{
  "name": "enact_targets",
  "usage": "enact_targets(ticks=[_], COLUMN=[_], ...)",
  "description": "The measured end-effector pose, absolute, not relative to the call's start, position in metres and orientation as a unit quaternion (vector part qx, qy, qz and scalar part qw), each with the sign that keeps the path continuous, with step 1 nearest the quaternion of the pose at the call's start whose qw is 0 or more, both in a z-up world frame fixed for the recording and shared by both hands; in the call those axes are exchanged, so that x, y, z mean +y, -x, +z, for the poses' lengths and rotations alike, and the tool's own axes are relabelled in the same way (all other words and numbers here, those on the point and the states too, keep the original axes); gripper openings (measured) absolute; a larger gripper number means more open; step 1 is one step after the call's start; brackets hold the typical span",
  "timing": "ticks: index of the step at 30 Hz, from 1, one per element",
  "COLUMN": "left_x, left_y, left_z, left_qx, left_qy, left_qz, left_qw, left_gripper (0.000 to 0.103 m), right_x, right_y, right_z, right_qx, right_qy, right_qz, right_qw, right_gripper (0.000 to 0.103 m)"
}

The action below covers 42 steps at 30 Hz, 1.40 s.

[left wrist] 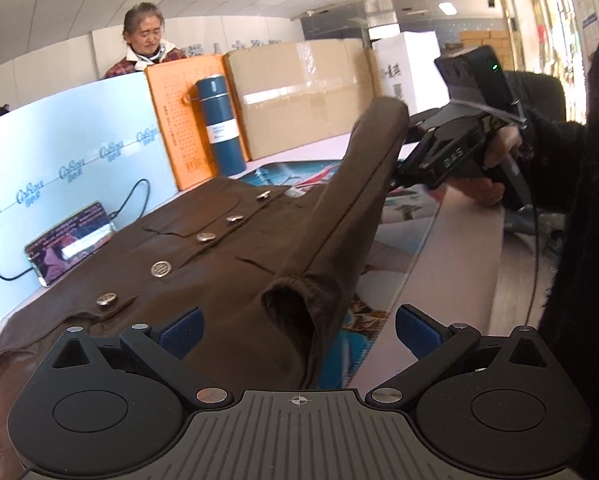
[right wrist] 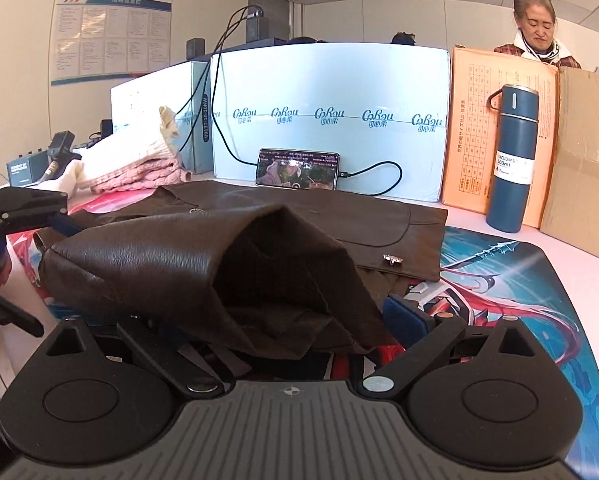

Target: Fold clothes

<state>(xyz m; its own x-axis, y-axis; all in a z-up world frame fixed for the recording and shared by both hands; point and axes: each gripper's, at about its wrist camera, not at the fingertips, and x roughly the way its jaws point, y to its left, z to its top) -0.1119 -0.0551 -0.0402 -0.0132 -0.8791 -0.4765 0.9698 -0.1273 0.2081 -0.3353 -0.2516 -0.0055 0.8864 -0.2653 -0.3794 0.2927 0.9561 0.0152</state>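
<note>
A brown leather jacket with metal snap buttons lies spread on the table. One sleeve rises steeply off it toward my right gripper, which a hand holds at the right. In the right wrist view the sleeve's folded end drapes over my right gripper. Its jaws stand wide apart, the right pad is bare and the left one is hidden under the leather. My left gripper is open, and the sleeve's cuff hangs between its blue pads without touching them.
A phone on a cable leans against a pale blue box behind the jacket. A blue flask and cardboard boxes stand at the back. Folded knitwear lies far left. A printed mat covers the table. A person stands behind the boxes.
</note>
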Motion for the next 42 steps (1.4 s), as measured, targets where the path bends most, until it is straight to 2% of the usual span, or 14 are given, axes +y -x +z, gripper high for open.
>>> enact_targets(ticks=[10,11,12,15,18,24,25,26,27,28,35,37,39,42], left_x=[-0.063,-0.062,-0.062,-0.057,-0.049,-0.042,-0.039,-0.035,-0.032,-0.030,0.002,0.011,0.012,0.014], left_y=[0.110,0.110,0.110,0.110,0.102,0.070,0.069,0.069,0.070,0.072,0.094,0.095,0.084,0.067], left_z=[-0.046,-0.046,-0.047,-0.050,-0.050,-0.053,-0.054,-0.055,-0.056,-0.055,-0.033,-0.022,-0.021,-0.018], left_qx=[0.077,0.079,0.081,0.085,0.090,0.055,0.041,0.028,0.024,0.028,0.053,0.046,0.047,0.048], left_qy=[-0.285,-0.286,-0.288,-0.296,-0.291,-0.343,-0.360,-0.377,-0.401,-0.412,-0.404,-0.379,-0.364,-0.341], left_qz=[-0.627,-0.626,-0.624,-0.617,-0.595,-0.472,-0.472,-0.472,-0.480,-0.485,-0.542,-0.553,-0.546,-0.534], left_qw=[0.721,0.721,0.722,0.724,0.744,0.810,0.804,0.796,0.780,0.771,0.735,0.740,0.753,0.772], left_gripper=[0.103,0.103,0.103,0.103,0.103,0.102,0.098,0.073,0.024,0.008,0.004,0.005,0.012,0.014], right_x=[-0.243,-0.243,-0.242,-0.239,-0.241,-0.253,-0.253,-0.252,-0.251,-0.249,-0.227,-0.224,-0.228,-0.243], right_y=[0.331,0.331,0.330,0.328,0.332,0.342,0.343,0.343,0.343,0.344,0.367,0.376,0.381,0.372], right_z=[-0.009,-0.010,-0.009,-0.005,0.002,0.014,0.014,0.014,0.014,0.015,0.026,0.035,0.044,0.052], right_qx=[0.234,0.235,0.235,0.233,0.216,0.153,0.149,0.150,0.151,0.153,0.158,0.141,0.111,0.075], right_qy=[0.037,0.036,0.032,0.022,0.001,-0.046,-0.049,-0.049,-0.049,-0.049,-0.028,-0.025,-0.029,-0.041], right_qz=[-0.103,-0.099,-0.090,-0.044,-0.018,-0.027,-0.030,-0.032,-0.033,-0.033,-0.042,-0.047,-0.056,-0.081], right_qw=[0.966,0.966,0.967,0.971,0.976,0.987,0.987,0.987,0.987,0.987,0.986,0.989,0.992,0.993], right_gripper=[0.098,0.090,0.068,0.022,0.014,0.012,0.012,0.012,0.012,0.012,0.010,0.010,0.010,0.009])
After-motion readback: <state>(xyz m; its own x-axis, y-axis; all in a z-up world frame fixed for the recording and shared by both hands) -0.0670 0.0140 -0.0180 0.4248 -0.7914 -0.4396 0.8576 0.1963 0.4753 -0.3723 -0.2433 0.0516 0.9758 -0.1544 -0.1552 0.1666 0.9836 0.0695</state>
